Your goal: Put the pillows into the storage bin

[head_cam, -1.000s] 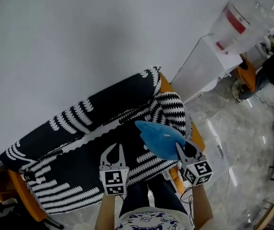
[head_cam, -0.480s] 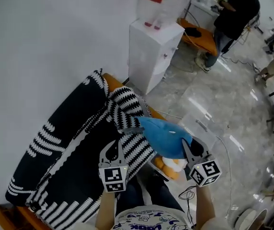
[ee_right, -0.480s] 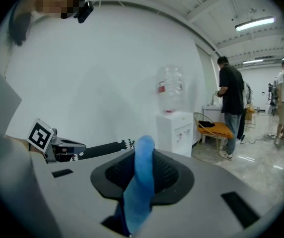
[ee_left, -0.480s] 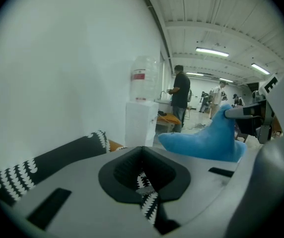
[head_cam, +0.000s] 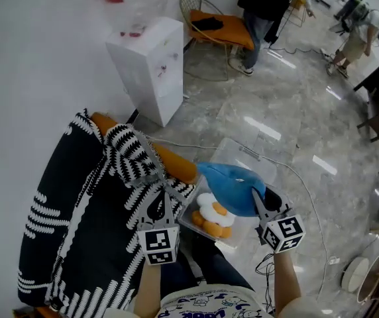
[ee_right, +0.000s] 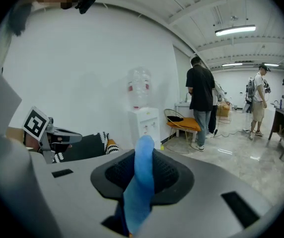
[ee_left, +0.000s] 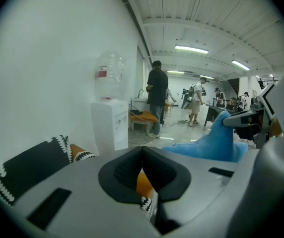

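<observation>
My right gripper (head_cam: 256, 198) is shut on a blue plush pillow (head_cam: 231, 187), pinching a fold of it (ee_right: 140, 180) between the pads. The pillow hangs over a clear plastic storage bin (head_cam: 244, 152) on the floor beside the sofa. Inside the bin lies a white and orange plush pillow (head_cam: 210, 216). To the left, over the sofa's edge, my left gripper (head_cam: 158, 208) is shut with nothing in it. In the left gripper view the blue pillow (ee_left: 215, 141) shows to the right of the closed jaws (ee_left: 142, 150).
A sofa under a black and white throw (head_cam: 87, 207) fills the left, its orange arm (head_cam: 171, 162) against the bin. A white water dispenser (head_cam: 147, 63) stands by the wall. Behind it are an orange chair (head_cam: 226, 29) and standing people (head_cam: 267, 4). A cable (head_cam: 309, 207) crosses the floor.
Both grippers have swung from over the sofa to the right. The blue pillow, still held by the right gripper, now hangs over the clear bin. The left gripper stays empty.
</observation>
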`<state>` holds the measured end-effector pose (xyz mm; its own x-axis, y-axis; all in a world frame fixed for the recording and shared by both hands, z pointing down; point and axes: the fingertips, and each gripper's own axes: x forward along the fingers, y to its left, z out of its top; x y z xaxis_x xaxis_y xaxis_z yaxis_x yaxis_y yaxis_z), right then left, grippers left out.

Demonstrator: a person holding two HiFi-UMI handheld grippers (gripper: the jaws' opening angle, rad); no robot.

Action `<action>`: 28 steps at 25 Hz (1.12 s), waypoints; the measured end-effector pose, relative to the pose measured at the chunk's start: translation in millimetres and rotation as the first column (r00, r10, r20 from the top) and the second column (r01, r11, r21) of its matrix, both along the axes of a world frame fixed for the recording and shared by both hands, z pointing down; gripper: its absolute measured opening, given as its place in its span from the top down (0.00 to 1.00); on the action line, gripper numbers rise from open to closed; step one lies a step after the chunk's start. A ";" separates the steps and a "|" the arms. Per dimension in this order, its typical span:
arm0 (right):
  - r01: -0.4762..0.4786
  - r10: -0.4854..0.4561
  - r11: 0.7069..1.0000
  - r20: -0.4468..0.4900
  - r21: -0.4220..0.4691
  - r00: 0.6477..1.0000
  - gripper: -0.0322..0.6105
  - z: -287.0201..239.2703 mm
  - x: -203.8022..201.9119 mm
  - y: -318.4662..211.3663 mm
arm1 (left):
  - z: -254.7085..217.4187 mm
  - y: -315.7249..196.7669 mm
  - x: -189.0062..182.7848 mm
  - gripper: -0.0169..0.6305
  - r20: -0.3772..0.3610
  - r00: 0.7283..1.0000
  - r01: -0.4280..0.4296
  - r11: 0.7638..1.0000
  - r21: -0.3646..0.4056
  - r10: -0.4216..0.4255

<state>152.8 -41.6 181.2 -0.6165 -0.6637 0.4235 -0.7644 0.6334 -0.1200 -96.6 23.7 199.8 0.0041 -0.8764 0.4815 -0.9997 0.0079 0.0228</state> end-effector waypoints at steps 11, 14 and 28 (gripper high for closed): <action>-0.134 0.131 0.989 -0.045 -0.065 0.990 0.80 69.7 111.1 -22.3 | 32.4 -60.0 114.6 0.95 0.025 0.986 -0.163 0.985 -0.061 0.165; -0.153 0.148 0.984 -0.066 -0.089 0.987 0.80 96.6 120.4 -28.4 | 44.0 -75.4 131.4 0.95 0.025 0.978 -0.204 0.976 -0.071 0.206; -0.160 0.090 0.948 -0.249 -0.276 0.964 0.80 292.4 120.5 -57.7 | 157.4 -115.1 153.9 0.95 0.003 0.932 -0.357 0.919 -0.167 0.363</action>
